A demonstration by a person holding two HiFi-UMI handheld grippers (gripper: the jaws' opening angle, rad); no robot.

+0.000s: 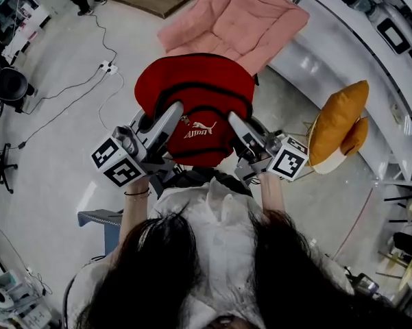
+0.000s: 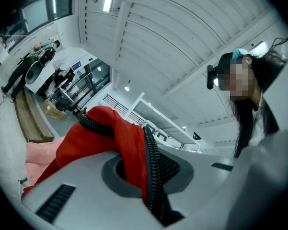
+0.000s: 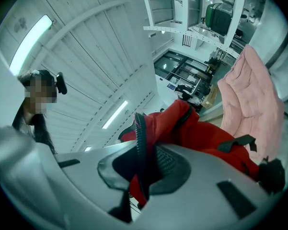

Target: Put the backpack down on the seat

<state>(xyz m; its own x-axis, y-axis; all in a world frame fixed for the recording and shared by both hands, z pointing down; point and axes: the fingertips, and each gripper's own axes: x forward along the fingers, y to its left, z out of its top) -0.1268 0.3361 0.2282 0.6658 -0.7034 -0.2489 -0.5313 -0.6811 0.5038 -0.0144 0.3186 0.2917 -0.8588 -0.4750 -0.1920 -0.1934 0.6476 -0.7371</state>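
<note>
Red backpack [image 1: 192,91] is gripped at its near edge by L gripper [image 1: 173,112] & R gripper [image 1: 234,123], w/ pink seat [image 1: 241,19] just beyond; orange cushion [image 1: 337,123] is seen at right.

the red backpack [image 1: 192,88] carries a white brand mark [image 1: 200,130] on its front, seen in the head view, that reads "puma", with a small cat figure beside it. no other lettering is legible.
</note>
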